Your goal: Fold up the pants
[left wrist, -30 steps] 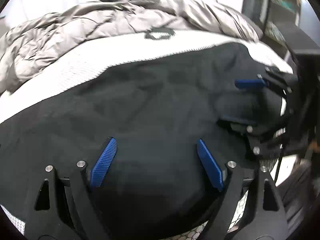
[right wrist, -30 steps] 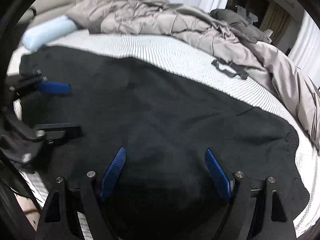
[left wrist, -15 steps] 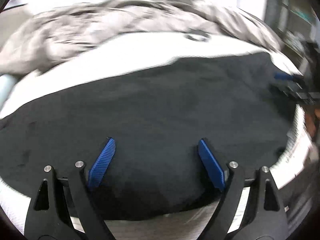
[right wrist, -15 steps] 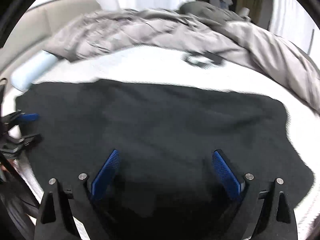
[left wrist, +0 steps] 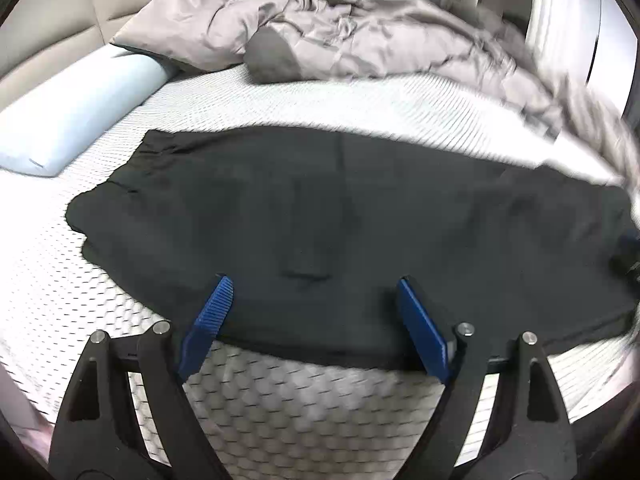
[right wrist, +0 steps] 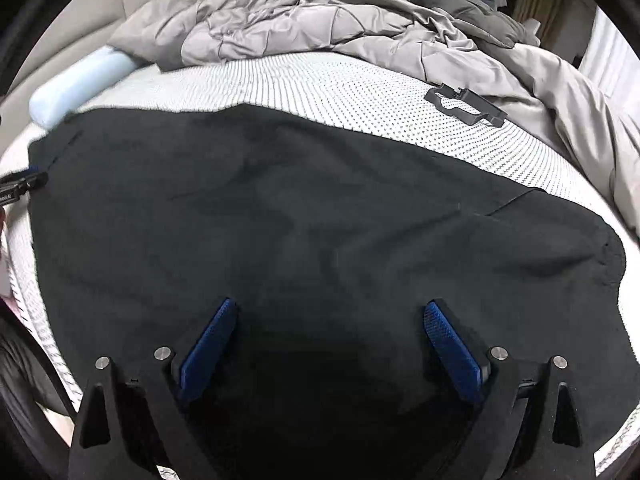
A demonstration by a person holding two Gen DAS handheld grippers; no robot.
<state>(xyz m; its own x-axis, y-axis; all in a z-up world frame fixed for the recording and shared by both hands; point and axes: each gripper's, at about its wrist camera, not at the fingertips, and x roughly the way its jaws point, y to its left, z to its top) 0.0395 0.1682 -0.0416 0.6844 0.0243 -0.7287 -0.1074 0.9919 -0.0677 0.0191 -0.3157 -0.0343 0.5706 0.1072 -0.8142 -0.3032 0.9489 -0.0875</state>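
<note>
- black pants spread flat across the white dotted mattress, long axis running side to side; right end blurred in the left view
- left gripper fingers spread wide, holding nothing, tips over the pants' near edge
- right gripper fingers wide apart, empty, above dark fabric; cloth beneath lost in shadow
- grey duvet bunched behind, pale blue pillow at left
- small black plastic piece on the mattress, identity unclear

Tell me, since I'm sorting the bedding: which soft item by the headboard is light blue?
The bolster pillow, smooth and cylindrical at the left; the rumpled duvet beside it is grey-beige.
</note>
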